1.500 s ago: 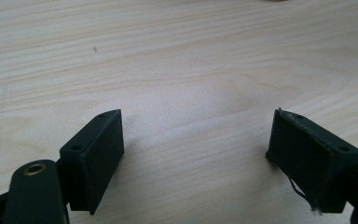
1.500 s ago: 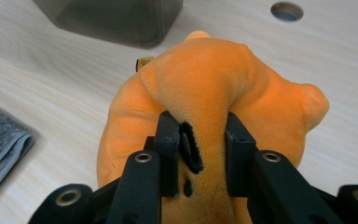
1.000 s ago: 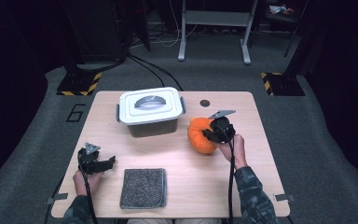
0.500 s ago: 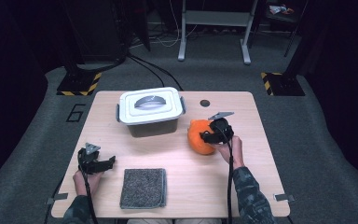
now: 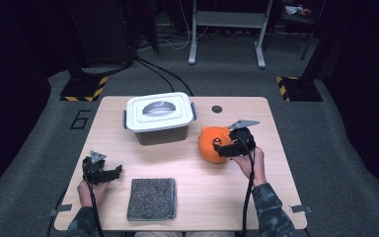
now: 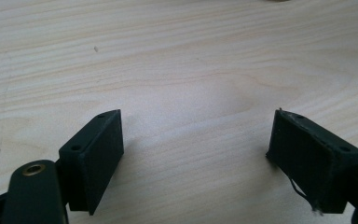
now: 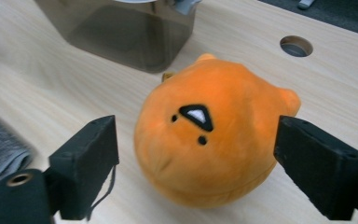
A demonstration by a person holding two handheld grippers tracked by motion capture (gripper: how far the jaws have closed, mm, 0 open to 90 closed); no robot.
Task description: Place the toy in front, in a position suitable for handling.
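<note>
my right claw [image 7: 196, 163] stands wide open, jaws either side of the orange plush [image 7: 214, 140], gripping nothing.

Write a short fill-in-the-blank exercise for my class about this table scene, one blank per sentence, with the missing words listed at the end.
1. The jaws of the right gripper stand open on either side of an orange ____ toy.
2. The lid of the clear storage box is ____, with its handle lying flat on top.
3. The left gripper is open above bare ____, with nothing between its jaws.
4. The folded grey cloth lies near the table edge closest to the ____.

Missing words: plush; on; wood; person
</note>
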